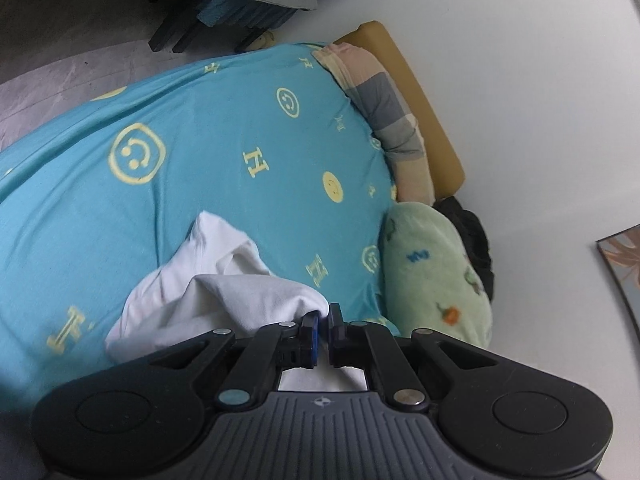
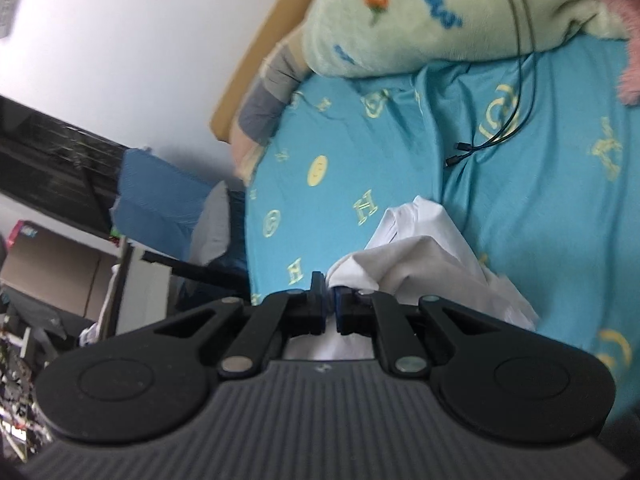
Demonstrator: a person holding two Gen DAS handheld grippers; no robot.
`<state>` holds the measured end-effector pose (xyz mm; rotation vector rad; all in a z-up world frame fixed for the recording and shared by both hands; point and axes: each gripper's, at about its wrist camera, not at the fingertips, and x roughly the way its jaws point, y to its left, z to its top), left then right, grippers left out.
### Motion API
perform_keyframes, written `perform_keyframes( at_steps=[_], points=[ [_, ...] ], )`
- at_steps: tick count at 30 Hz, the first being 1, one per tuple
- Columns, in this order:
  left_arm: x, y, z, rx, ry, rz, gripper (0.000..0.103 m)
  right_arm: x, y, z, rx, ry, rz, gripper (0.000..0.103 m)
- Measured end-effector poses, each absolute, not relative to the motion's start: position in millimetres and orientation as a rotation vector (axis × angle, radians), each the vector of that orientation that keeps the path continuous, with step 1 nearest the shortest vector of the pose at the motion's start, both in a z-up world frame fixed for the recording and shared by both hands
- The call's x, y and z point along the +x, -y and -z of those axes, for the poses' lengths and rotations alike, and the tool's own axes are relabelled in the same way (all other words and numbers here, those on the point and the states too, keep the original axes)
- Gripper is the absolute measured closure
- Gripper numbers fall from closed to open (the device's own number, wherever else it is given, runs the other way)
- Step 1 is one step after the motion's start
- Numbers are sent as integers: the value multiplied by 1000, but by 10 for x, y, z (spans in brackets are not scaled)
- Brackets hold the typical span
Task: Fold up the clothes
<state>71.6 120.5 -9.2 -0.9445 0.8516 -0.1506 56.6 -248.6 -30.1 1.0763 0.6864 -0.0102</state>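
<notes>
Both the left gripper (image 1: pixel 323 317) and right gripper (image 2: pixel 328 295) pinched the white shirt (image 1: pixel 224 292), bunched just ahead over the blue sheet (image 1: pixel 224 136); spreading both apart evenly would probably flatten it for folding.

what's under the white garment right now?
The white garment, pinched by the left gripper and right gripper, lies bunched on the blue smiley bedsheet. Only sheet shows around it; anything beneath the folds is hidden.
</notes>
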Motion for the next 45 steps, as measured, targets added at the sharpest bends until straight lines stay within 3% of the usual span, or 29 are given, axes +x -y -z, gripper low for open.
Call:
perform_keyframes(
  at_steps=[8,15,16,17,19,20,21,22,25,28,34,39,45],
  points=[
    [1219,-1136,653,-851,-815,164,98,1199,2684,1031,1102,-729,-71,93],
    [1429,-1073,804,-735,-789,175,97,1429,2855,1145,1133,-773,-120,87],
    [1454,-1065,817,-730,-794,175,97,1438,2864,1176,1147,-775,-134,70],
    [1471,-1063,830,-734,-799,179,97,1440,2868,1204,1161,-775,-151,40],
    [1485,-1060,837,-735,-799,191,93,1420,2869,1244,1186,-765,-183,19],
    [1473,-1051,818,-718,-792,191,90,1393,2873,1239,1191,-756,-185,20],
    [1446,-1036,784,-686,-777,184,79,1364,2874,1221,1189,-748,-189,20],
    [1409,-1017,741,-647,-757,178,60,1326,2860,1179,1166,-737,-190,19],
    [1280,-877,612,-481,-710,171,28,1190,2753,977,1019,-697,-183,20],
    [1199,-649,594,-339,-725,223,26,1139,2529,827,741,-680,-188,20],
    [1417,-243,945,-149,-846,202,27,1437,2148,1072,395,-753,-169,40],
    [1594,-183,1198,-99,-905,169,27,1617,1970,1313,257,-789,-143,41],
    [1386,-132,1066,-88,-891,213,27,1487,1904,1136,237,-764,-148,40]
  ],
)
